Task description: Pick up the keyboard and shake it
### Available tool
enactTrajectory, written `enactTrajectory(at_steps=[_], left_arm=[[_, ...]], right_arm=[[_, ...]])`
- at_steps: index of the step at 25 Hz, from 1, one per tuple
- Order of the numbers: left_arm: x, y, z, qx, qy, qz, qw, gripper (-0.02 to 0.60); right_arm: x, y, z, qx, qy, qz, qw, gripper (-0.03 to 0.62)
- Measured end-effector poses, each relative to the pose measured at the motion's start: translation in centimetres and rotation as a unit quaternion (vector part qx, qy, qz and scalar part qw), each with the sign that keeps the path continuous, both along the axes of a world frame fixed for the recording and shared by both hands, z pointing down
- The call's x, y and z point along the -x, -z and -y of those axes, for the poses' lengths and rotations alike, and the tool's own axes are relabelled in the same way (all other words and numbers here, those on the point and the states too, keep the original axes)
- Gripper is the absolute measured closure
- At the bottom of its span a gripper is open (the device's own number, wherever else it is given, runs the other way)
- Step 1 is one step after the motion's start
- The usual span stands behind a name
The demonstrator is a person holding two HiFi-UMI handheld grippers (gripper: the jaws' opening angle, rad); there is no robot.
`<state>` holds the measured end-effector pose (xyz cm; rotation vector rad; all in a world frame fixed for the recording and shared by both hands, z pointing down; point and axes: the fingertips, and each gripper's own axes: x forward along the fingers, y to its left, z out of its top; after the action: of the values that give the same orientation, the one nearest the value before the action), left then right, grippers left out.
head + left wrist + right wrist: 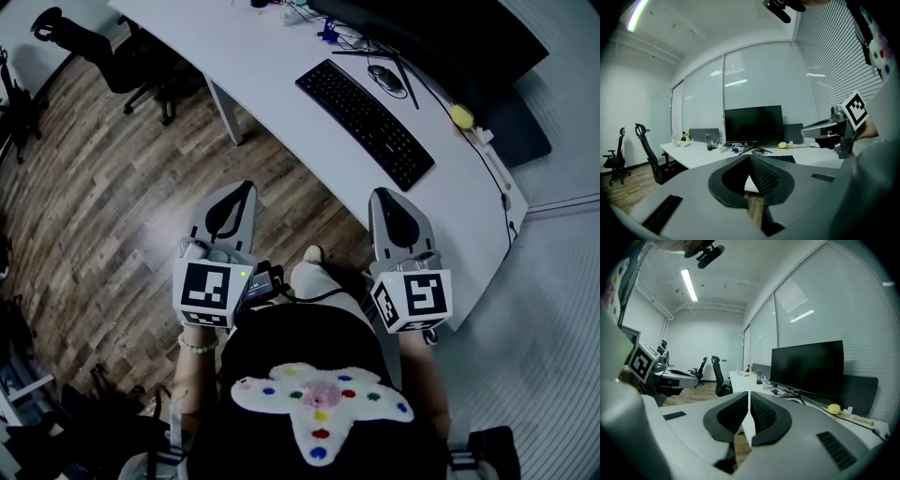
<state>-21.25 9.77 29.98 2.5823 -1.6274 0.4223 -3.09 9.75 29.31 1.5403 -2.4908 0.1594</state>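
A black keyboard (366,109) lies at a slant on the white desk (253,66), in front of the monitor. My left gripper (247,187) hovers over the wooden floor short of the desk's front edge, its jaws shut with nothing between them. My right gripper (377,195) is held just at the desk's front edge, below the keyboard's near end, also shut and empty. In the left gripper view the keyboard (783,159) shows only as a dark strip past the closed jaws (749,157). The right gripper view shows the closed jaws (748,395) and the desk beyond.
A black monitor (753,123) stands behind the keyboard, with a mouse (384,77) and cables at its foot. A yellow ball (460,115) rests near the desk's right end. Office chairs (112,52) stand on the wooden floor (103,187) at the left. Small items (708,141) sit on the desk's far end.
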Motion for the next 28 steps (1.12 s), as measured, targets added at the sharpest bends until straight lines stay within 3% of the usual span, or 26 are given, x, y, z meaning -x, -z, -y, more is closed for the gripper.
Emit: enactTrajectory(at_steps=[7,13,19,28], left_arm=[[-3.1,0.2,5.6,0.001,0.033,-0.004,0.9995,0.565],[-5.8,0.3,8.7,-0.002,0.027,-0.004,0.9996,0.565],[-8.1,0.5,10.3,0.012,-0.003,-0.015,0.9998,0.565],[-10.0,-0.2,13.6,0.004,-0.042,-0.003,0.9991,0.565]], right_arm=[[-3.7,-0.1,6.5,0.006,0.023,0.0,1.0,0.553],[-6.0,-0.9,9.7,0.017,0.03,0.011,0.999,0.553],[-8.2,-1.6,10.5,0.022,0.016,0.022,0.999,0.553],[-10.7,-2.5,11.5,0.034,-0.024,0.035,0.999,0.553]])
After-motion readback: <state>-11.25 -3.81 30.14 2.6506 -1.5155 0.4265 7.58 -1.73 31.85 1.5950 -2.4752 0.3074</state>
